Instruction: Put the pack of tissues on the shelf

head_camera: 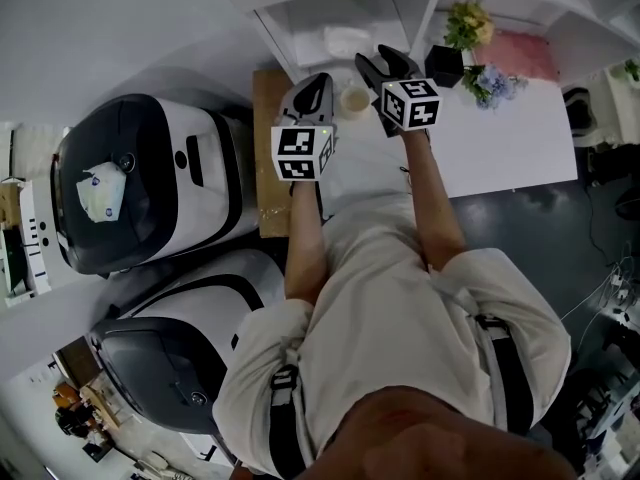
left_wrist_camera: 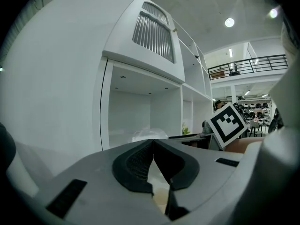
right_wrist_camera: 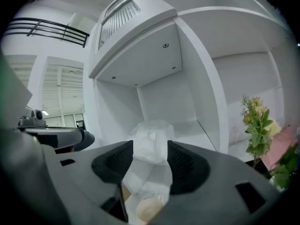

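The pack of tissues [head_camera: 346, 40], in clear wrap, lies inside the lower left compartment of the white shelf [head_camera: 300, 16]. My right gripper [head_camera: 380, 60] points into that compartment. In the right gripper view the pack [right_wrist_camera: 151, 136] shows between the wide-spread jaws of the right gripper [right_wrist_camera: 150, 146], resting on the shelf floor [right_wrist_camera: 199, 130]; the pads do not press on it. My left gripper [head_camera: 318, 78] hovers just left of the right one. Its jaws meet at the tip [left_wrist_camera: 153, 142] with nothing held. The pack [left_wrist_camera: 143, 135] shows faintly beyond them.
A small cream round cup [head_camera: 354, 99] stands below the shelf between the grippers. Yellow flowers [head_camera: 468, 22] in a black pot [head_camera: 444, 65] and blue flowers [head_camera: 495, 83] stand on a white table [head_camera: 520, 143] at right. Two white-and-black machines [head_camera: 150, 183] stand at left.
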The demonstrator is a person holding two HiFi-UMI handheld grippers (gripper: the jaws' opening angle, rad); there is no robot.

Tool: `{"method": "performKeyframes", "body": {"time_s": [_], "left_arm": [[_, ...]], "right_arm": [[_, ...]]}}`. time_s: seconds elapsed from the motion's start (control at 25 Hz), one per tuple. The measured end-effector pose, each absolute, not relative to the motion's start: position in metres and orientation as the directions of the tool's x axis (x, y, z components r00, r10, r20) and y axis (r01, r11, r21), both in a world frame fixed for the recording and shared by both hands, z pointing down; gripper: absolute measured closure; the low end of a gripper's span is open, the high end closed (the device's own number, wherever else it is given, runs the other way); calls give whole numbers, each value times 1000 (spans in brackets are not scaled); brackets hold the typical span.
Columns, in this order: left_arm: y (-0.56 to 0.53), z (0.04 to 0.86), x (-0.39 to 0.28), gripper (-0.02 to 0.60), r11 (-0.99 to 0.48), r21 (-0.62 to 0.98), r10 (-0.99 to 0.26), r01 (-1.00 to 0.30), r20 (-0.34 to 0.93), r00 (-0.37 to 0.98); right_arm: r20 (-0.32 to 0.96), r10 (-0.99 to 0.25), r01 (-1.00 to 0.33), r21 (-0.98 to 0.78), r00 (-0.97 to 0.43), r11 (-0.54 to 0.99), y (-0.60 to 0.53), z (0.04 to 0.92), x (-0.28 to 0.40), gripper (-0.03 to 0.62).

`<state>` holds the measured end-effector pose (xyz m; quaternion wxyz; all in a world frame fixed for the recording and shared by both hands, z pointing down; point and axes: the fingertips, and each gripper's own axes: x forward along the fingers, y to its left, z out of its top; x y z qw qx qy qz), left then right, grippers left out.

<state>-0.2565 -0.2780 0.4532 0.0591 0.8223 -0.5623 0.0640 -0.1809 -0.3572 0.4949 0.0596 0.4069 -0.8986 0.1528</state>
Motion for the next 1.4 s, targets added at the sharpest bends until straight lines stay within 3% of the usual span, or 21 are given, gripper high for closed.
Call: {"method": "performKeyframes", "body": {"time_s": [0.32,0.72,0.92,1.16,1.4], "left_arm": [[-260,457,-263,571,-320,25,-931,-947,174,320],[-243,460,-255,571,-351,34,-922,-936,160,351],[-243,457,-243,571,-399,48,-905,-916,143,401],[-242,457,-232,571,-429,70,-890,-901,134,435],[-242,455,-232,571,-416,85,-897,-905,124,424]], "right_arm": [[197,-762,-787,-163,-617,595,-333,484,-162,330],[164,-808,-820,-213,-566,531,-299,493,-140,332],[141,-797,-805,-202,-587,557,-285,484,-134,459],[101,-728,-726,-243,-678,643,-265,474,-143,516],[139,-720,-731,-208,-680,650,-260,473,-138,525]]}}
